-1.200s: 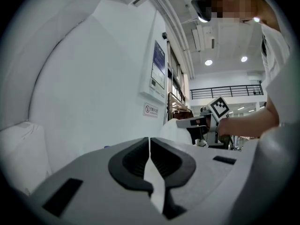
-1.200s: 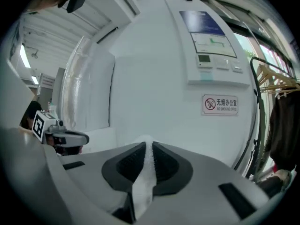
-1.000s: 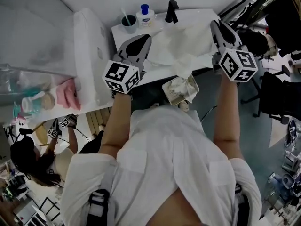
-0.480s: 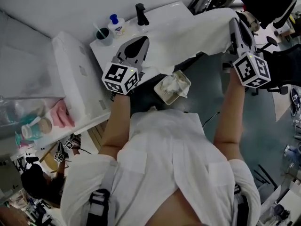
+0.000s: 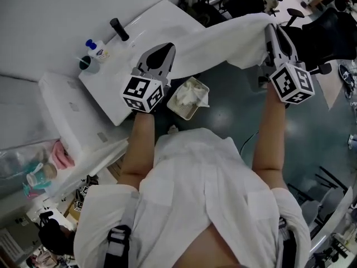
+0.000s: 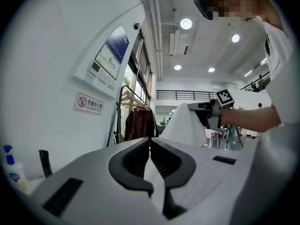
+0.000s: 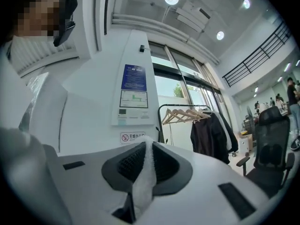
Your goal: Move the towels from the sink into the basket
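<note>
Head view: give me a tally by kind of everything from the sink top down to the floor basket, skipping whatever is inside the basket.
stretched towel: 1
basket: 1
faucet: 1
bottle: 1
cup: 1
Total: 5

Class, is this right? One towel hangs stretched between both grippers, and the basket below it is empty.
Not quite: the basket already holds a crumpled towel, as the head view shows. The stretched towel does run between the left gripper and right gripper.

White shirt; grey left tongs, right tongs; marker cubes.
</note>
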A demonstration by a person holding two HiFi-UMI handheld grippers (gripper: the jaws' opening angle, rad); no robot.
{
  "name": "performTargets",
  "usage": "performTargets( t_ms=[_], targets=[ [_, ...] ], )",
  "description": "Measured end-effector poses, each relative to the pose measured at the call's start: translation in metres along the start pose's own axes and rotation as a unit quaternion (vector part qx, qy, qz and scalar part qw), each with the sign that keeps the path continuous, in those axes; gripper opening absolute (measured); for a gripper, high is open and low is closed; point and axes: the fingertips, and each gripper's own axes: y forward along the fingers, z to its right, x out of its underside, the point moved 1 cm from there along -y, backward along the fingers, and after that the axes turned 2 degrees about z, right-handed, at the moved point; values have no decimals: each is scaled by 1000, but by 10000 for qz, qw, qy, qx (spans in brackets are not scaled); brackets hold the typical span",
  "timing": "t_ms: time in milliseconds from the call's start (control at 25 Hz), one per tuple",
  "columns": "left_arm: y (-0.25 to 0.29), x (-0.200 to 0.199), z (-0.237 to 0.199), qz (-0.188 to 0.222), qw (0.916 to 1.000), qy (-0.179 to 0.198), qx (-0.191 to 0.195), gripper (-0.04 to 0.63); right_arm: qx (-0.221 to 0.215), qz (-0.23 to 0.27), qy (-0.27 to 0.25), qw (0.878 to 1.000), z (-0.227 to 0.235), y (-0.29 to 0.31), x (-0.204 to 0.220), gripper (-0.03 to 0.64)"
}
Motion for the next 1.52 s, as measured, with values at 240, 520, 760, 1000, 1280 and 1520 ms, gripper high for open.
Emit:
performTargets(
  t_ms=[240, 520, 760, 1000, 1280, 1520],
  targets=[
    [51, 17, 66, -186, 9992, -27, 346, 17, 400, 113, 67, 9991, 76, -58, -7, 58],
    [87, 39, 120, -345, 9979, -123, 531, 17, 850, 80, 184, 9962, 144, -115, 3, 58],
    [103, 52, 155, -371, 9971, -209, 631, 17, 1005, -140, 100, 9948, 175, -146, 19, 58],
    [109, 58, 179, -378, 9967, -260, 672, 17, 1051, -532, -11, 9930, 187, -168, 46, 58],
    [100, 64, 182, -418, 9971, -280, 564, 17, 1105, -757, -65, 9910, 195, -183, 66, 58],
    [74, 71, 161, -454, 9981, -313, 281, 17, 942, -989, 55, 9906, 173, -182, 97, 58]
  ],
)
